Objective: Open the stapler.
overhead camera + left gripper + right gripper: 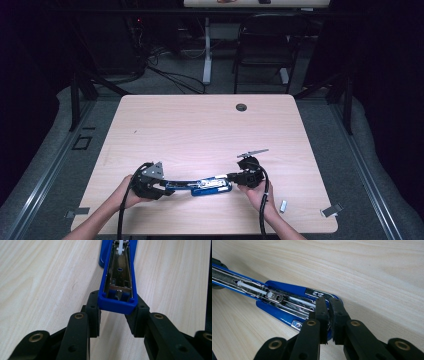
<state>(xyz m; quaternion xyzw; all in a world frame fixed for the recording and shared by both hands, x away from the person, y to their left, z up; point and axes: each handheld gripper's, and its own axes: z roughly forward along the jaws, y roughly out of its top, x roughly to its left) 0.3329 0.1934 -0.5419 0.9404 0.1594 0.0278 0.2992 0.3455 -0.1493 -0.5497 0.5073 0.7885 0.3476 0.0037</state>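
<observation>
- A blue stapler (210,186) is lying opened out flat on the desk (200,125), close to the person's edge, between the two hands.
- The left hand-held gripper (117,315) is clamping the end of the stapler's top cover; its jaws are pressing on both sides of the blue plastic.
- The right hand-held gripper (329,315) is sitting at the other end, with its jaws almost together over the metal part of the base. I think it is pinching a thin edge there, but I cannot tell this for sure.
- A small light object (283,205) is lying near the desk's right front corner, well apart from the stapler.
- In my judgement, the left grip is taking only the very end of the cover, so the plastic could be slipping out if the person is pulling hard.
- The white pusher (249,287) in the metal channel is sitting on a spring, I suppose; a sudden jerk could be making it snap back or the stapler twist on the desk.
</observation>
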